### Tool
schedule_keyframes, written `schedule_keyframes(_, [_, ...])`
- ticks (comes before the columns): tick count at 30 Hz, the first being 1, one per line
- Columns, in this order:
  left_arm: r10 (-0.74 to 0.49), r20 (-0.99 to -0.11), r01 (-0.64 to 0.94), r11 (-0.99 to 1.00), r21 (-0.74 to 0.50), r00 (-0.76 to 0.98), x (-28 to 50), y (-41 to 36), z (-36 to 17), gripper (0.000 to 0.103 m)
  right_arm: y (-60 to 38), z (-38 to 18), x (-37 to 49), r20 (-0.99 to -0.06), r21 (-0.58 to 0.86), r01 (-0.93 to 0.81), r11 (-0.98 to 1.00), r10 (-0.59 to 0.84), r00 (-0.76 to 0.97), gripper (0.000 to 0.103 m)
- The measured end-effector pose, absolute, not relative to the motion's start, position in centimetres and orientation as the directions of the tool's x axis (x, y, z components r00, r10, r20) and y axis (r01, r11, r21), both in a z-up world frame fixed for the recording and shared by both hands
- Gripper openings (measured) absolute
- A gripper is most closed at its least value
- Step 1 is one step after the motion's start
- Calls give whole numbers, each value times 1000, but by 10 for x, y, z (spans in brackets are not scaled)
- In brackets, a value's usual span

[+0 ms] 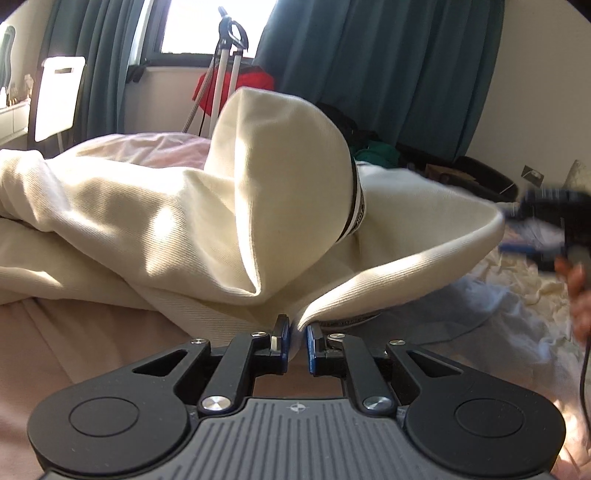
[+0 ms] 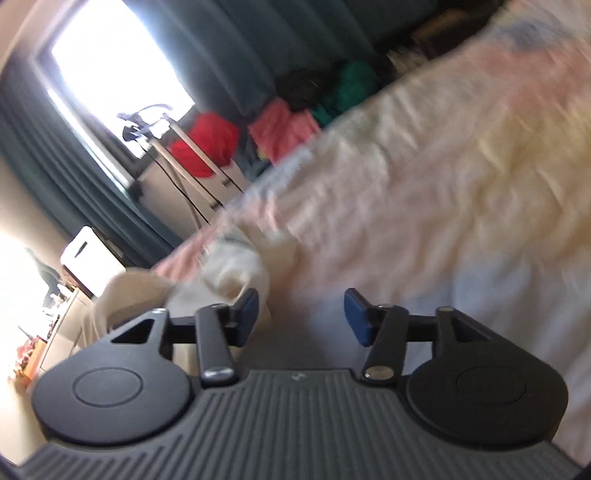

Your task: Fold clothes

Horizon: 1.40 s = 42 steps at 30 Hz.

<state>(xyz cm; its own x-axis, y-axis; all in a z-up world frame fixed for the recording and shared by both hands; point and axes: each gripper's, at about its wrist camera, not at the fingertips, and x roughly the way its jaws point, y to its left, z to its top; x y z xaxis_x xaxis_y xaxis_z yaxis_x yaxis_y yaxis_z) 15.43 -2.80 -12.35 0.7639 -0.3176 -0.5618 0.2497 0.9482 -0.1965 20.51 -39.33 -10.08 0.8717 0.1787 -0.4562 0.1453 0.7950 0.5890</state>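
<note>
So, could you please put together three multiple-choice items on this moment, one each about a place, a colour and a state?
1. Where is the cream garment gripped by the left gripper?
A. at an edge fold between the fingers
B. at the black-trimmed band
C. nowhere

2. What colour are the curtains?
A. red
B. teal
C. white

3. How does the right gripper stand?
A. shut on the garment
B. shut on nothing
C. open, holding nothing

Answers:
1 A, since cloth runs down between the blue pads.
2 B, as both views show dark teal drapes beside the window.
3 C, because the fingers stand wide apart over the bedding.
</note>
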Motion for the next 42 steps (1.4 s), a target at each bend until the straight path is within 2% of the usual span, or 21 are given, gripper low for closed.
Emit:
schedule_keyframes(4, [-338,-566,264,941,-211,752,157,-31,-133,10,-383,-70,263,-424,504,45,862,202,883,57])
schedule_keyframes(8, [-373,-559,277,927,-252,741,171,-29,-144,10,-331,-55,334,-526,251,-108,962,229,819,57])
schedule_keyframes(13, [-416,-540,286,906,-311,732,184,-24,-154,10,-258,-76,382,-660,41,-357,933,293,692,55])
schedule_keyframes(15, [-428,-535,288,900,-327,728,186,-23,-156,10,-232,-96,386,-715,-98,-415,904,226,662,55])
schedule_keyframes(18, [-439,-528,293,894,-340,727,186,-21,-156,10,-220,-117,381,-712,-248,-378,892,96,695,53])
schedule_keyframes(19, [-441,-526,294,892,-342,727,185,-20,-156,10,-227,-117,380,-699,-236,-323,917,71,712,49])
schedule_keyframes(20, [-443,-524,295,891,-344,728,185,-20,-155,10,-240,-114,378,-681,-198,-256,946,55,730,23])
schedule_keyframes(21, [-444,-520,296,890,-345,729,183,-18,-154,10,-252,-110,375,-664,-156,-189,970,38,747,5])
schedule_keyframes(22, [-446,-515,300,889,-345,732,181,-17,-152,9,-269,-103,371,-637,-100,-118,988,28,771,3])
schedule_keyframes(27, [-438,-487,323,896,-305,756,169,-18,-140,8,-366,-57,318,-488,206,149,967,-31,872,3])
schedule_keyframes(29, [-431,-480,330,901,-283,764,163,-20,-134,7,-407,-51,291,-467,345,216,914,-33,884,3])
schedule_keyframes(33, [-394,-498,307,918,-251,772,157,-23,-123,7,-436,-57,253,-508,366,239,899,-23,861,3])
schedule_keyframes(40, [-377,-490,282,924,-258,786,141,-21,-111,8,-367,-59,256,-559,222,3,975,125,820,7])
schedule_keyframes(41, [-378,-491,279,923,-264,785,142,-21,-111,8,-353,-59,262,-568,198,-30,980,139,811,11])
schedule_keyframes(42, [-379,-492,279,922,-267,784,142,-20,-111,8,-339,-58,267,-578,173,-63,983,154,801,26])
